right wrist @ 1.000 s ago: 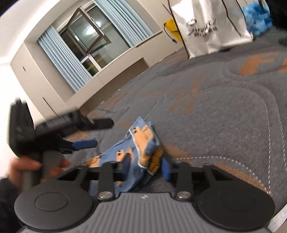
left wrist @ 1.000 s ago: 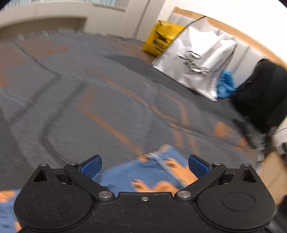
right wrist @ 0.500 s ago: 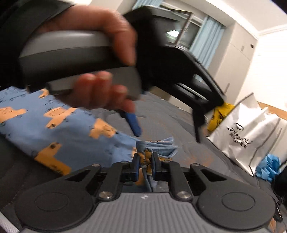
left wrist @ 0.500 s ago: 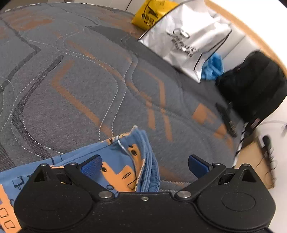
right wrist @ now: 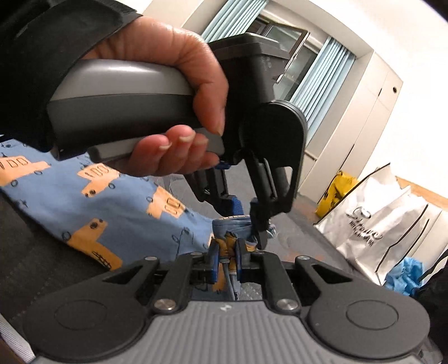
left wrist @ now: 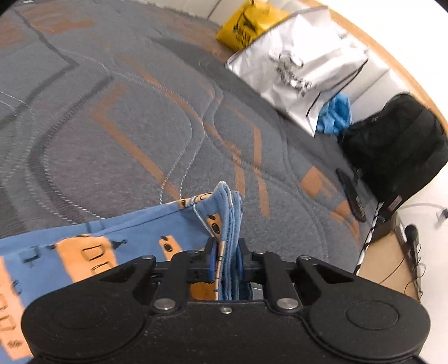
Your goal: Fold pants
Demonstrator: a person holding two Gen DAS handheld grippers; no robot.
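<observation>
Now both jaws pinch pants [left wrist: 140, 238] hem (L just closed); silver bag [left wrist: 302, 72], black backpack [left wrist: 397, 145] well apart.

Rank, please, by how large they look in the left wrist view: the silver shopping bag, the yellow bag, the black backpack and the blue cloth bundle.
1. silver shopping bag and black backpack: look about alike, not ranked.
2. yellow bag, partly cut off.
3. blue cloth bundle, partly hidden.

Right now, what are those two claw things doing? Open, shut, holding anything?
Left gripper: jaws have just been closing, now shut on the blue pants.
Right gripper: shut on the pants too, beside the left one.
</observation>
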